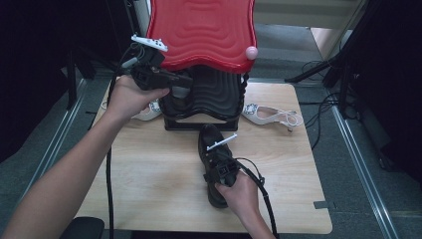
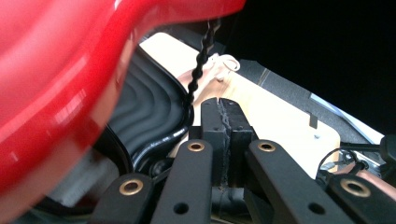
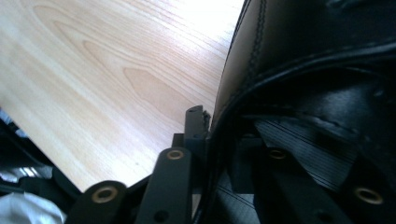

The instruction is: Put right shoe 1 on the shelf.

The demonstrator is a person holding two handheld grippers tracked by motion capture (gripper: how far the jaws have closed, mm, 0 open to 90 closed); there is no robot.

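A black shoe gets pinched on the wooden table

The right gripper (image 1: 215, 149) squeezes the side of the black shoe (image 1: 211, 142), just in front of the red and black box (image 1: 204, 30). The left gripper (image 1: 181, 85) is squeezed together, holding nothing, under the box's red lid.

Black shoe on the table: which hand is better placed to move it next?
Right. The right claw already straddles the collar of the black shoe, one jaw outside the leather and one inside. The left claw is shut on nothing, up by the red lid.
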